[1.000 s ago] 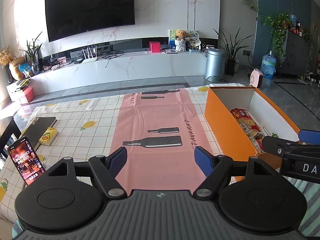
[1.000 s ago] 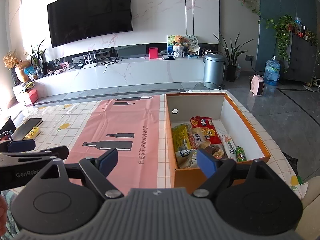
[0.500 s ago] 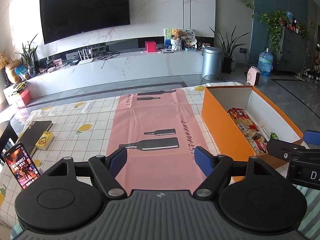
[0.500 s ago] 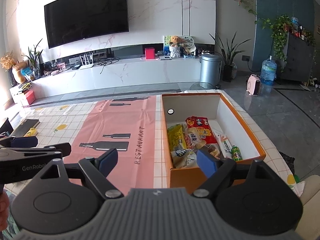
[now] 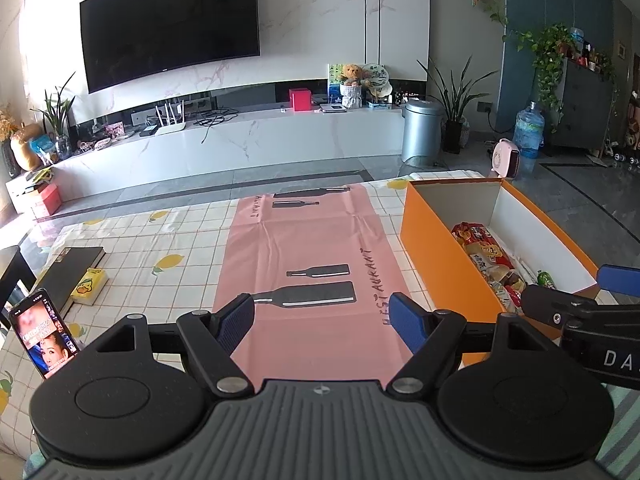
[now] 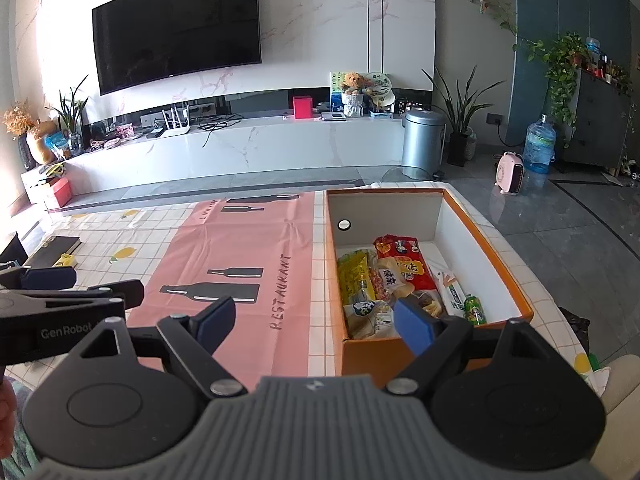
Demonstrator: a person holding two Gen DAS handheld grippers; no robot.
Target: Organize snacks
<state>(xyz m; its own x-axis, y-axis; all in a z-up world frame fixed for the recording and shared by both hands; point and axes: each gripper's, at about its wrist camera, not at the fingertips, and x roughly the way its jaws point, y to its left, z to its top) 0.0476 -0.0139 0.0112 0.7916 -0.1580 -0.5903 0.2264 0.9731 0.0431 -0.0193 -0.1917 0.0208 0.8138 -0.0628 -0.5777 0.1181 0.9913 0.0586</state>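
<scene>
An orange box [image 6: 500, 256] with a white inside stands on the right of the table and holds several snack packets. Among them are a red packet [image 6: 404, 260], a yellow-green packet [image 6: 354, 276] and a small green bottle [image 6: 474, 308]. My right gripper [image 6: 316, 318] hovers open and empty over the box's near left corner. My left gripper [image 5: 322, 316] is open and empty above the pink mat [image 5: 312, 248]. The box [image 5: 436, 252] lies to its right, where the right gripper [image 5: 568, 288] also shows. The left gripper [image 6: 92, 284] shows at the left edge of the right wrist view.
A lit phone [image 5: 44, 334] leans upright at the table's near left. Behind it lie a dark book [image 5: 68, 276] and a small yellow box [image 5: 90, 286]. The lemon-print checked cloth [image 5: 172, 240] covers the table. Past the far edge are the floor and a TV console [image 5: 240, 148].
</scene>
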